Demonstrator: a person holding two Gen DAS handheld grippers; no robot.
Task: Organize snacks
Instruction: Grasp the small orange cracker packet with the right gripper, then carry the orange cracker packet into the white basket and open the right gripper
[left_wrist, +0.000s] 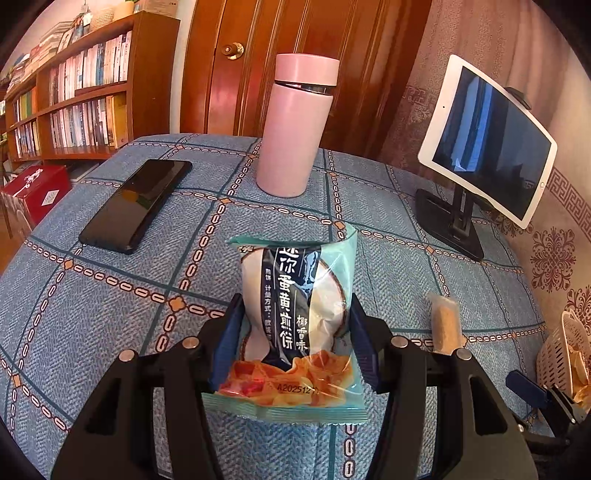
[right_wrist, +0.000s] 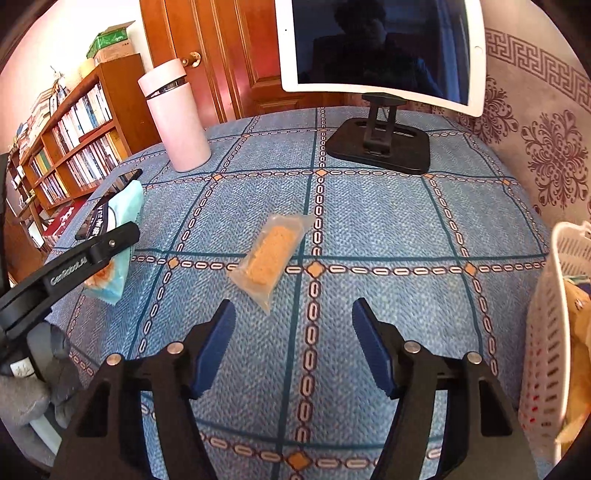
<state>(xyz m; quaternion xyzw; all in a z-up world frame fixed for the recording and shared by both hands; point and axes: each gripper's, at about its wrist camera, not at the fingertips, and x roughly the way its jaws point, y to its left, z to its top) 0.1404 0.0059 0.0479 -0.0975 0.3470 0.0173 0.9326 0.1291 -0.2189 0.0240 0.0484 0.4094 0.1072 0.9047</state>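
Left gripper (left_wrist: 295, 332) clamps teal snack packet (left_wrist: 295, 317), printed "迷你蛋黄煎饼", "椰香味", code "A2025127". Right gripper (right_wrist: 293, 347) stands open, empty, near the clear-wrapped biscuit bar (right_wrist: 271, 256).

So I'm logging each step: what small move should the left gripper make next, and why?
Probably carry the teal snack packet right toward the white basket. The left gripper has its jaws shut on it, and the basket already holds snacks.
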